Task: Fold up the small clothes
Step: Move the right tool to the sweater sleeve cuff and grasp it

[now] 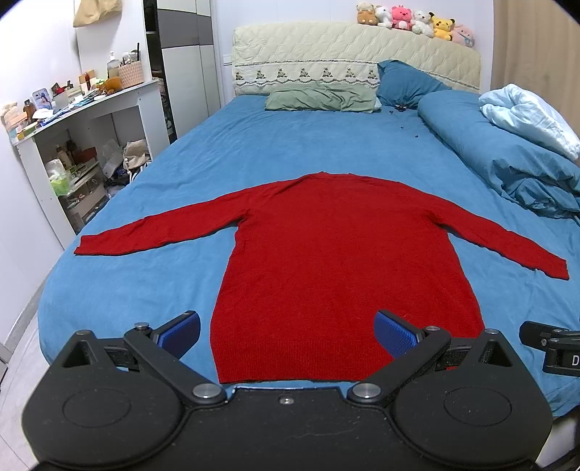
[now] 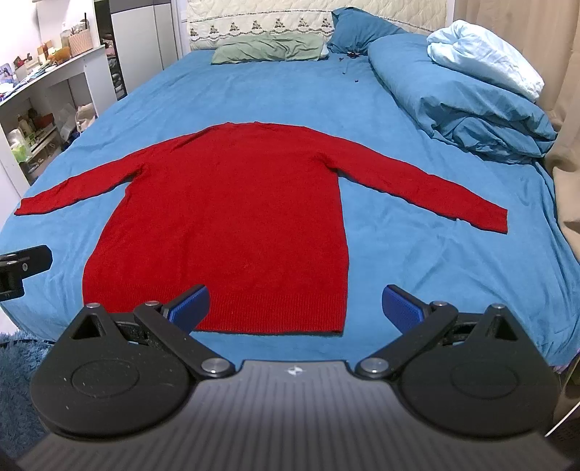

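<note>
A red long-sleeved sweater (image 1: 326, 253) lies flat on the blue bed (image 1: 253, 145), sleeves spread out to both sides, hem toward me. It also shows in the right wrist view (image 2: 232, 203). My left gripper (image 1: 288, 333) is open and empty, hovering over the hem's left part. My right gripper (image 2: 295, 308) is open and empty, over the hem's right corner. Part of the right gripper (image 1: 551, 344) shows at the left wrist view's right edge. Part of the left gripper (image 2: 21, 268) shows at the right wrist view's left edge.
A green pillow (image 1: 320, 96) and a blue pillow (image 1: 406, 83) lie at the headboard. A rolled blue duvet (image 1: 500, 152) runs along the bed's right side. A cluttered white shelf desk (image 1: 83, 119) stands left of the bed. Plush toys (image 1: 413, 18) sit on the headboard.
</note>
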The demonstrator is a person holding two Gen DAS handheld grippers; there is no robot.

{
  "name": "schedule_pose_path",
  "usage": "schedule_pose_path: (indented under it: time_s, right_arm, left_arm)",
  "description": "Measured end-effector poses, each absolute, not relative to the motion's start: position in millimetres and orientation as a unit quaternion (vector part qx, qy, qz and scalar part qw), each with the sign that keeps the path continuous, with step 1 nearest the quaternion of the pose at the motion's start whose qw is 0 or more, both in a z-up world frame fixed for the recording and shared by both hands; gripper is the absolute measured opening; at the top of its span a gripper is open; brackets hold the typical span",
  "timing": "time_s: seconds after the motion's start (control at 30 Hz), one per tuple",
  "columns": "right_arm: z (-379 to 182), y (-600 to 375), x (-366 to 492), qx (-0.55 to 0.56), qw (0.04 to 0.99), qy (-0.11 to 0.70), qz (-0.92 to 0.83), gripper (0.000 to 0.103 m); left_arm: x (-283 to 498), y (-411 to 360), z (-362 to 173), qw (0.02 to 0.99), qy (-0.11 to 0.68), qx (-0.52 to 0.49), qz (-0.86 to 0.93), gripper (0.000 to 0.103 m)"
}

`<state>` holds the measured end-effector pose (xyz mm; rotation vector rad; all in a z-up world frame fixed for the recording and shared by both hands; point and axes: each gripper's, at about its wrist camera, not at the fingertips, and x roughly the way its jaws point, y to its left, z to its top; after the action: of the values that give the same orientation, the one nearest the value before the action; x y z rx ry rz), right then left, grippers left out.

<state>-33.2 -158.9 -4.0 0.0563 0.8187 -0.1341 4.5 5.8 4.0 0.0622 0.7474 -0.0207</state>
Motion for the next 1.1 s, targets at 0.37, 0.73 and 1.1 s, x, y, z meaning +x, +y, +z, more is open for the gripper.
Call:
schedule_pose_path:
  time_s: [0.37, 0.73, 1.1]
  right_arm:
    - [-4, -157, -34, 0.027, 0.915, 0.396, -0.064, 0.103]
    - [21, -182, -16, 0.052, 0.926, 0.364, -0.089, 0.103]
    - [13, -310, 61, 0.15, 0.904, 0.32, -0.241, 0.103]
  left_arm:
    - [6, 7, 4, 0.931, 0.365, 0.027, -0.009, 0.103]
    - [43, -14, 37, 0.945, 0.323, 0.031, -0.038, 0.103]
    - [204, -89, 38, 0.954, 0.269, 0.057, -0.117, 0.103]
